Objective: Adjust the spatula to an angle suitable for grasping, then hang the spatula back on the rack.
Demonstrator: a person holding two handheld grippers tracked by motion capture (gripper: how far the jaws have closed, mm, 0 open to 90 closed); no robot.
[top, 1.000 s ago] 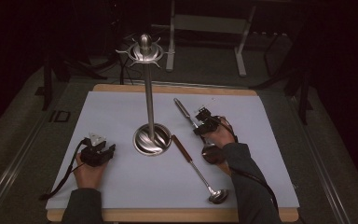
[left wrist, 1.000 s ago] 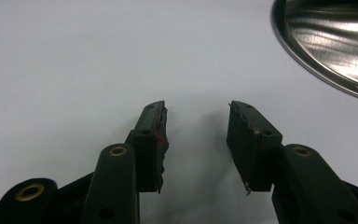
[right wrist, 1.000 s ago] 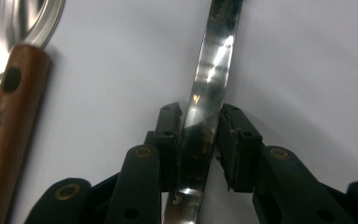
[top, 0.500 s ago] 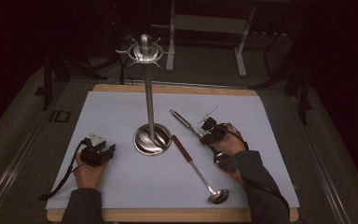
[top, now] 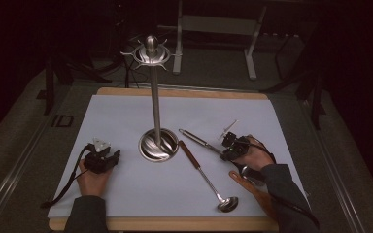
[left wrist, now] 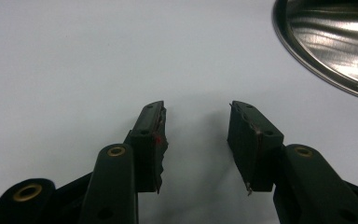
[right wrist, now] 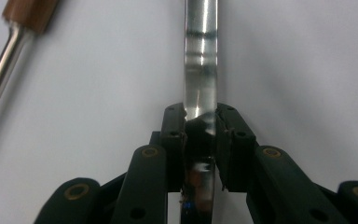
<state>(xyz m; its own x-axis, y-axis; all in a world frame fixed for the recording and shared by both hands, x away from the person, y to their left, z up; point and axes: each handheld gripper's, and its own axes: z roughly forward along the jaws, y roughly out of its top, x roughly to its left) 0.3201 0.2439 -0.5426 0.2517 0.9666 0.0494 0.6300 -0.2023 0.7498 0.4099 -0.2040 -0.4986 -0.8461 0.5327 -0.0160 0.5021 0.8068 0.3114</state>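
right gripper point(top: 231, 147): jaws just been closing, now clamped on the steel utensil handle point(right wrist: 200, 60)
what changed: utensil was up near the stand point(top: 156, 116) a second ago, now it's down by the ladle point(top: 206, 175)
meaning: looks like I'm laying it down
left gripper point(left wrist: 196, 140): jaws apart, holding nothing, parked on the mat

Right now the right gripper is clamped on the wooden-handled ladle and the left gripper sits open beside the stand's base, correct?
Not quite. The right gripper is clamped on the all-metal utensil, not the ladle, which lies free on the mat beside it; the right gripper view shows this. The rest holds: the left gripper is open beside the stand's base.
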